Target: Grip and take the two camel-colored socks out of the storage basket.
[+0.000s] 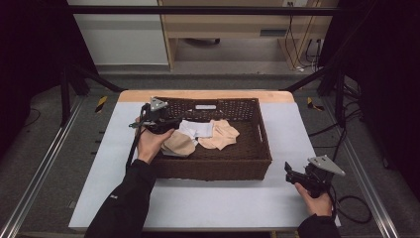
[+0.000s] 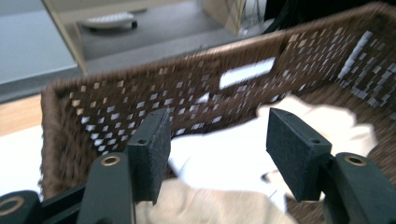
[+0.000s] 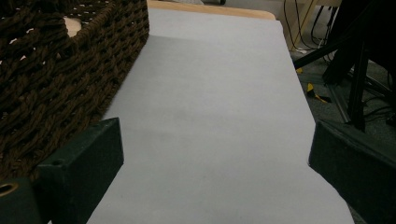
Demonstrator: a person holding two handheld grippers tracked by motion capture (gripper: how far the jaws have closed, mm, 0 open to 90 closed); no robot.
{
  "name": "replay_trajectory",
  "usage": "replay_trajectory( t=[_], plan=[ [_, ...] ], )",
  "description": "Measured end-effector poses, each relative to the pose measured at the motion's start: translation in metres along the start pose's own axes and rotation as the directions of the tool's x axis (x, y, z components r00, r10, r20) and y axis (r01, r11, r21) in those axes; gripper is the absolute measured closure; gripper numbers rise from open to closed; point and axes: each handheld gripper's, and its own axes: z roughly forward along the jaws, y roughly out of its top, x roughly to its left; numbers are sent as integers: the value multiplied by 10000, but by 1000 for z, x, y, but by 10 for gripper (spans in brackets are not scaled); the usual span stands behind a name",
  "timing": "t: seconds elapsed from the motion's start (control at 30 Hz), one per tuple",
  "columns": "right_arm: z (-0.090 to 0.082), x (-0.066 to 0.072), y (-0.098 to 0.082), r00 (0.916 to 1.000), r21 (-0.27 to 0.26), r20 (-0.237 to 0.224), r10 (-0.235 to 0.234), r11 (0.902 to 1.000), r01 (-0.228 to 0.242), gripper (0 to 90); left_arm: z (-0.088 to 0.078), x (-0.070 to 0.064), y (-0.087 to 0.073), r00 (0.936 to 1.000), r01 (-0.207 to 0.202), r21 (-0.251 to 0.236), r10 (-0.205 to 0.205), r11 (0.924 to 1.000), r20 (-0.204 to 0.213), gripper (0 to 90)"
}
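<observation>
Left hand-held gripper [image 2: 217, 163] over the brown woven basket [image 1: 213, 166], jaws wide apart, nothing pinched; blurred in its own view, lower edge cut off. Basket of coarse twisted weave, rectangular, on the pale grey worktop [image 1: 208, 198]. Inside, beige socks [image 1: 218, 135] and a white cloth [image 1: 195, 129], soft and crumpled, partly hidden beneath the left hand [image 1: 151, 144]. Right hand-held gripper [image 3: 215, 177] low over bare worktop beside the basket's corner, jaws spread wide, empty, held in the right hand [image 1: 317, 201].

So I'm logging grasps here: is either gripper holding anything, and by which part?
Nothing is held. The left gripper stands open above the cloths in the basket; the right gripper is open over the table.
</observation>
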Motion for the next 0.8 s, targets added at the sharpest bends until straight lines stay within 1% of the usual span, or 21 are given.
replay_trajectory(
  t=[0.07,0.1,0.13,0.23,0.27,0.33,0.4,0.43,0.47,0.5,0.6,0.67,0.8],
  plan=[
    [0,0,0,10000,6,18,-11,10000,11,35,3,2,-5,9997,-157,280,161,9995,-163,398],
    [0,0,0,10000,32,26,-14,10000,14,35,4,3,-7,9996,-167,366,175,9992,-209,396],
    [0,0,-1,10000,32,42,-70,10000,69,35,5,4,-11,9997,-97,486,108,9988,-222,394],
    [1,0,-1,10000,76,32,-65,10000,65,36,6,4,-15,9997,-156,556,166,9983,-178,386],
    [2,1,-1,9999,142,15,-100,9998,100,36,8,4,-17,9995,-264,750,275,9968,-148,386],
    [2,0,-1,9999,143,18,-171,9998,170,37,9,3,-18,9995,-257,825,271,9963,-153,387],
    [2,1,-2,9999,184,-12,-157,9997,158,37,13,2,-20,9987,-446,1029,469,9937,-202,413],
    [2,1,-2,9999,184,-12,-157,9997,158,37,13,2,-20,9987,-446,1029,469,9937,-202,417],
    [2,1,-2,9999,211,-15,-139,9997,139,38,16,1,-24,9983,-501,1257,536,9908,-247,427],
    [2,1,-2,9999,211,-15,-139,9997,139,38,16,1,-24,9983,-501,1257,536,9908,-247,432],
    [3,0,-2,9999,236,4,-142,9996,142,38,21,2,-28,9989,-338,1583,385,9868,-268,444],
    [3,0,-2,9999,257,-4,-142,9996,142,38,22,1,-28,9987,-395,1650,443,9855,-256,442],
    [4,2,-3,9998,326,-31,-220,9992,221,39,26,-1,-32,9972,-541,2033,634,9776,-397,387]
  ],
)
